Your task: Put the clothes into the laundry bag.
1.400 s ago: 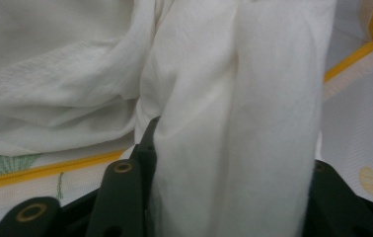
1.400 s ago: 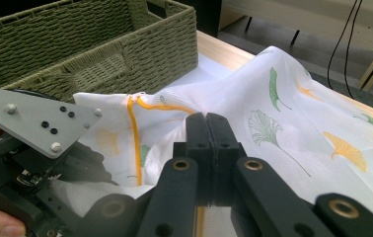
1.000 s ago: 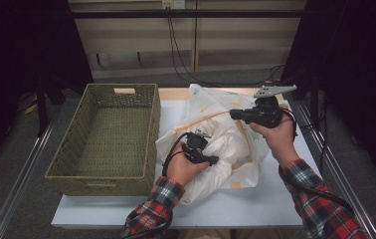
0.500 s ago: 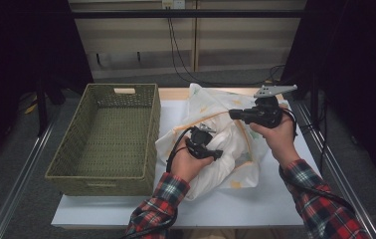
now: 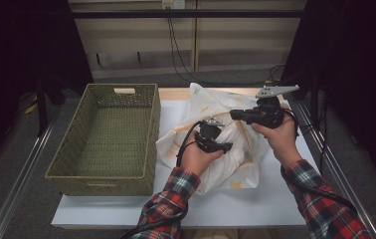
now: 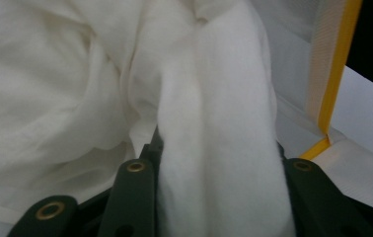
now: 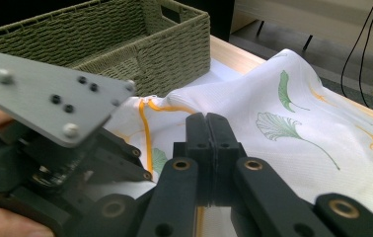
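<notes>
A white table (image 5: 126,206) carries a woven green basket (image 5: 151,139) on its left side, with nothing lying inside it. Right of the basket lies a crumpled white cloth (image 5: 235,169) with yellow trim and green leaf prints. The left gripper (image 5: 226,146) sits at the cloth's middle, its jaws clamped on a thick white fold. The right gripper (image 5: 233,114), held over the cloth's far right part, has its jaws pressed together with nothing visible between them.

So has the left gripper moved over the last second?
Yes. The left gripper has moved away from the person and slightly right, further from the basket, up onto the cloth.
</notes>
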Motion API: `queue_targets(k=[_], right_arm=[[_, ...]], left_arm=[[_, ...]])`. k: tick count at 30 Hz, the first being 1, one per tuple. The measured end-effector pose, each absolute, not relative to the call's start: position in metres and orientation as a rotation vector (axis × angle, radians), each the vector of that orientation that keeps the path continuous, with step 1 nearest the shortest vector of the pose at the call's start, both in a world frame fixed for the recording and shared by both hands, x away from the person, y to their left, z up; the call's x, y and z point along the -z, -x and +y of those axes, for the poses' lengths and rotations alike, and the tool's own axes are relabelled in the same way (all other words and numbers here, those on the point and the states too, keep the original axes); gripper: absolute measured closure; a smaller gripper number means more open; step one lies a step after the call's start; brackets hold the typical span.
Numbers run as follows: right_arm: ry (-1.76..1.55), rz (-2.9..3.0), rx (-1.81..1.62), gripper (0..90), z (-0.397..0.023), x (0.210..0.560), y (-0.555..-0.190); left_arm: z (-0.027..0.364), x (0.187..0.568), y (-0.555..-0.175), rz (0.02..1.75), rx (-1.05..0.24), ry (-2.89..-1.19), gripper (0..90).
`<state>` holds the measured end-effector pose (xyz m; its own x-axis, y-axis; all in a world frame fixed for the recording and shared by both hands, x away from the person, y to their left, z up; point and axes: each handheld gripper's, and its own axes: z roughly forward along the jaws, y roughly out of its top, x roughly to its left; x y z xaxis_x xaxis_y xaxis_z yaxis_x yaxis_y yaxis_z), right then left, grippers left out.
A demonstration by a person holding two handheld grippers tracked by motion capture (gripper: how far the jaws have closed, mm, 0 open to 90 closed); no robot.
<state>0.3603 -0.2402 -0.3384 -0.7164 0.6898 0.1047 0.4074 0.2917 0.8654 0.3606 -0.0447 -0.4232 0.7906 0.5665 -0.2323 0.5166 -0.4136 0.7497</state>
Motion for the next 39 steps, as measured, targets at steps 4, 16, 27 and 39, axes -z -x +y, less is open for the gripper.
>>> queue_targets(k=[4,16,27,39], right_arm=[[-1.0,2.281,-1.385,89.5,-0.241,0.34,-0.36],[-1.027,2.28,-1.363,89.5,-0.243,0.346,-0.359],[-1.035,2.274,-1.344,89.5,-0.24,0.344,-0.357],[-1.033,2.276,-1.36,89.5,-0.24,0.345,-0.355]], left_arm=[[-0.043,0.424,-0.359,0.795,-0.071,-2.071,39.5],[-0.016,0.418,-0.343,0.803,-0.121,-2.122,10.8],[-0.006,0.445,-0.332,0.859,-0.048,-2.163,26.8],[-0.008,0.443,-0.335,0.823,-0.018,-2.183,65.2]])
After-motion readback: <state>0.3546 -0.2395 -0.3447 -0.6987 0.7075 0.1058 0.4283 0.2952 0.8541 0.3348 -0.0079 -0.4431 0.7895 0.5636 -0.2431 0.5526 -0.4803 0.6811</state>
